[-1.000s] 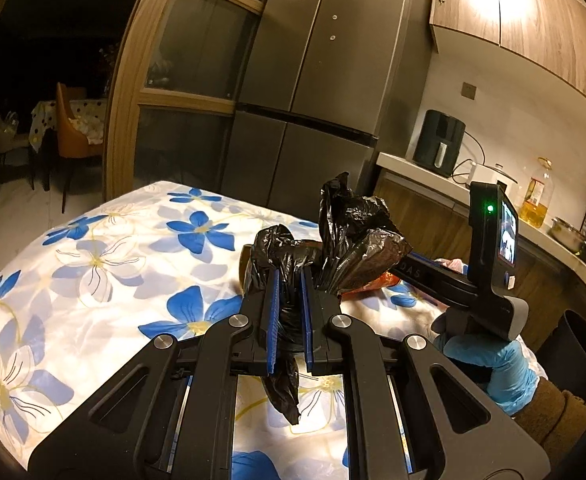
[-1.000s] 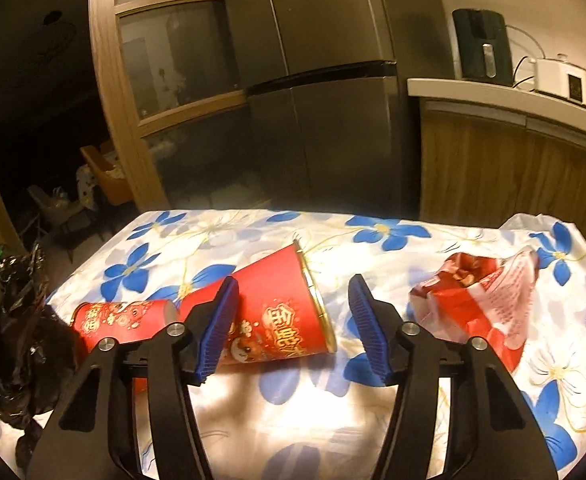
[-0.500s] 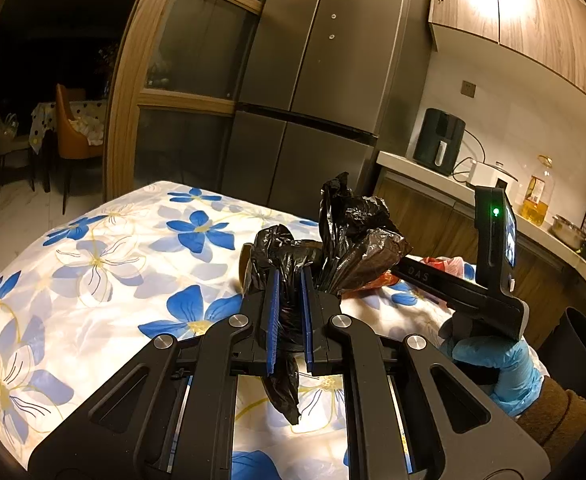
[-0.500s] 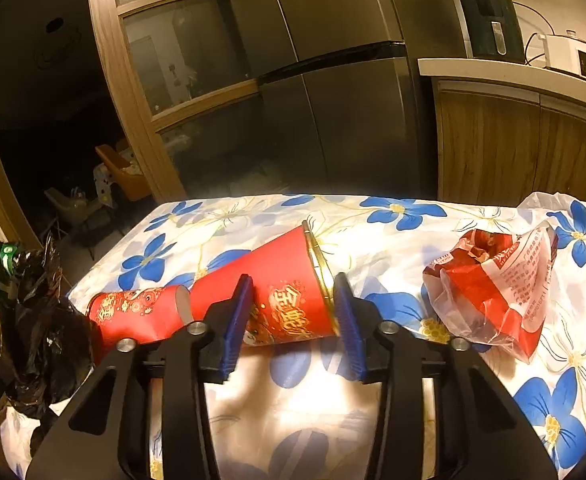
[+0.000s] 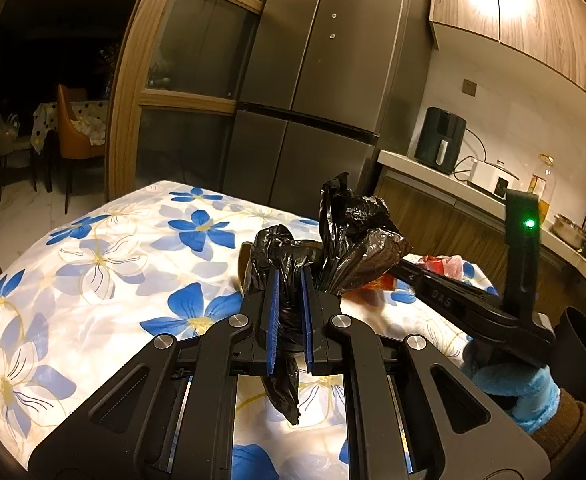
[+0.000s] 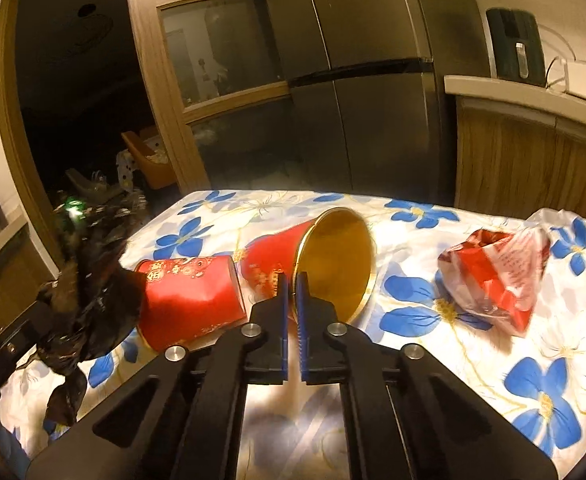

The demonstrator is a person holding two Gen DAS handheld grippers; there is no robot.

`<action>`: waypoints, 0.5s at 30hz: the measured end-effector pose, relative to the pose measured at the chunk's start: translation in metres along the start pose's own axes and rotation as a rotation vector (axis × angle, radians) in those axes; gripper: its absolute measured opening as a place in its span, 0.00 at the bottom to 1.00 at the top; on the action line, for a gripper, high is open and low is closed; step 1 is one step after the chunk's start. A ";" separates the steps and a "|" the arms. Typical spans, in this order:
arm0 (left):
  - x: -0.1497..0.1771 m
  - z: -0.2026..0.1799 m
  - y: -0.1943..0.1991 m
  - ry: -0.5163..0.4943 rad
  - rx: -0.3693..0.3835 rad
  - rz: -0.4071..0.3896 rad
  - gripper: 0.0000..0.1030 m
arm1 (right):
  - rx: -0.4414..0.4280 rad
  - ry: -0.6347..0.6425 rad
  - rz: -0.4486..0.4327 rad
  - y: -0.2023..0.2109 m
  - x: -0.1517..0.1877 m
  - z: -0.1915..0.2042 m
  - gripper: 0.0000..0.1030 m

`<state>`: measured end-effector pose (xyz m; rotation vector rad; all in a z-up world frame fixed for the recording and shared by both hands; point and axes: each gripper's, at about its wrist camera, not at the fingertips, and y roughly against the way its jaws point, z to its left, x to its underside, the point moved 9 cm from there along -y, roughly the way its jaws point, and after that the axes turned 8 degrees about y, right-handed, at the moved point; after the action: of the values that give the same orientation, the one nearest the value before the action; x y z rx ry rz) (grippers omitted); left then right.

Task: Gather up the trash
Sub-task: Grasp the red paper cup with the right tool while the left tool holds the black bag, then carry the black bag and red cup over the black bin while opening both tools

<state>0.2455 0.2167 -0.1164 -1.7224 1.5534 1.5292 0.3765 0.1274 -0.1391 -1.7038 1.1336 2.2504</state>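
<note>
My left gripper (image 5: 289, 280) is shut on a crumpled black trash bag (image 5: 349, 236) and holds it above the flowered table; the bag also shows at the left of the right wrist view (image 6: 93, 280). My right gripper (image 6: 292, 280) is shut on the rim of a red paper cup with a gold inside (image 6: 333, 260), tilted with its mouth toward me. A second red cup (image 6: 189, 292) lies on its side just left of it. A red and clear plastic wrapper (image 6: 497, 276) lies at the right. The right gripper's body (image 5: 473, 308) shows in the left wrist view.
The table has a white cloth with blue flowers (image 5: 93, 260). A grey fridge (image 5: 313, 100) stands behind it, and a wooden counter with appliances (image 5: 453, 168) runs along the right. A dark bin (image 5: 585, 340) stands on the floor at the right.
My right gripper has closed from wide open onto the rim of the larger red cup, which has turned its mouth toward me. The left gripper and bag have stayed in place.
</note>
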 end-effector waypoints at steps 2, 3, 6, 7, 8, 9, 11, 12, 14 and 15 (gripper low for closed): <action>0.001 -0.001 0.001 0.001 0.001 0.003 0.09 | 0.019 0.005 -0.012 0.010 -0.001 0.000 0.04; 0.001 -0.002 0.001 0.000 0.001 0.004 0.09 | 0.030 0.005 -0.020 0.016 -0.001 0.000 0.04; 0.002 -0.005 0.002 -0.002 0.004 0.008 0.09 | 0.061 0.003 -0.036 0.033 -0.002 -0.002 0.04; 0.003 -0.006 0.003 -0.002 0.006 0.011 0.09 | 0.066 0.004 -0.044 0.039 -0.003 -0.002 0.03; 0.003 -0.007 0.003 -0.001 0.009 0.013 0.09 | 0.076 0.006 -0.053 0.047 -0.004 -0.001 0.03; 0.004 -0.009 0.004 0.000 0.013 0.015 0.09 | 0.083 0.011 -0.057 0.053 -0.004 0.000 0.03; 0.004 -0.012 0.005 -0.002 0.015 0.017 0.09 | 0.090 0.021 -0.072 0.068 -0.004 0.003 0.03; 0.005 -0.014 0.007 -0.005 0.017 0.017 0.09 | 0.093 0.026 -0.077 0.075 -0.005 0.004 0.03; 0.006 -0.019 0.010 -0.009 0.023 0.018 0.09 | 0.097 0.032 -0.089 0.089 -0.005 0.007 0.03; 0.006 -0.022 0.013 -0.012 0.024 0.017 0.09 | 0.102 0.036 -0.095 0.096 -0.005 0.008 0.03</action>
<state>0.2433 0.1919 -0.1096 -1.6888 1.5777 1.5201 0.3254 0.0650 -0.0869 -1.7263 1.1290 2.0775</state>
